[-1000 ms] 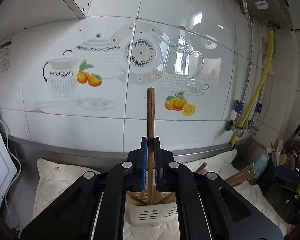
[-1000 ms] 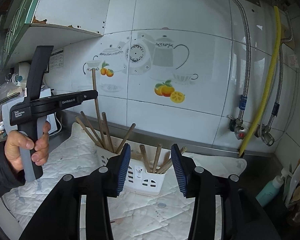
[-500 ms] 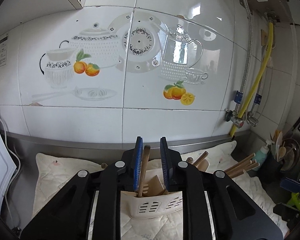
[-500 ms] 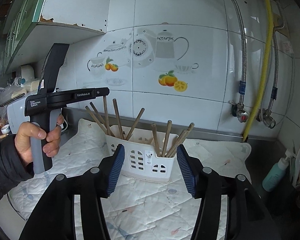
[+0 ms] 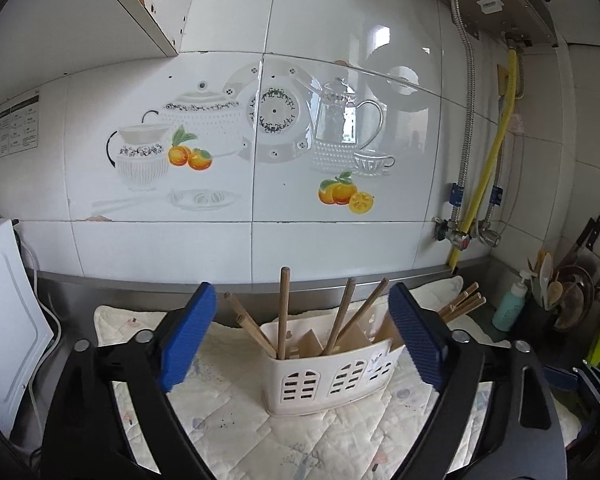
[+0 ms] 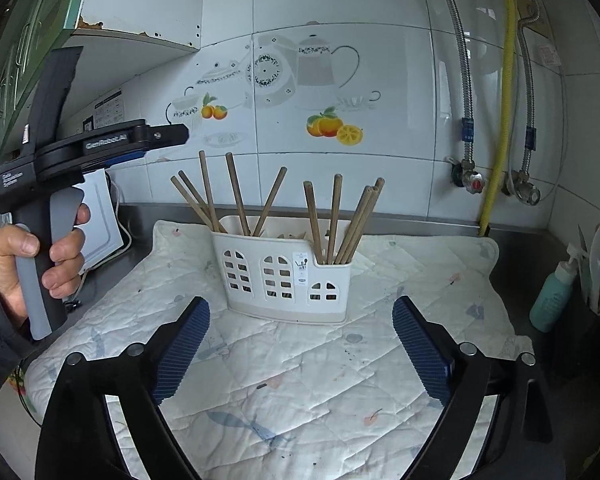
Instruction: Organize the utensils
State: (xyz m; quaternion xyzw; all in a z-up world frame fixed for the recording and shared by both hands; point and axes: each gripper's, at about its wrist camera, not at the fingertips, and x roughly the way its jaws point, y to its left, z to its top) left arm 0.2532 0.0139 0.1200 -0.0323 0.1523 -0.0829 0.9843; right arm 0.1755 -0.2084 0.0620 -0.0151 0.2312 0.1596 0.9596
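A white plastic caddy (image 5: 332,372) (image 6: 284,276) stands on the quilted cloth (image 6: 300,380), with several wooden chopsticks (image 6: 236,196) leaning in its compartments. One chopstick (image 5: 285,312) stands nearly upright in the near-left compartment. My left gripper (image 5: 300,300) is drawn back from the caddy, its jaws opening wide and gripping nothing. In the right wrist view a hand (image 6: 28,264) holds that left gripper (image 6: 180,134) up at the left, short of the caddy. My right gripper (image 6: 300,308) hangs low over the cloth in front of the caddy, jaws opening and empty.
A teal bottle (image 6: 552,296) (image 5: 508,304) and a dark holder with spoons (image 5: 548,280) crowd the right corner. A yellow hose (image 6: 500,120) and metal pipes run down the tiled wall. A white appliance (image 5: 4,320) stands at the left, under a wall cabinet (image 6: 140,4).
The left gripper let go of the chopstick, which dropped into the caddy, then spread its jaws wide and backed away. The right gripper's jaws widened as it sank toward the cloth.
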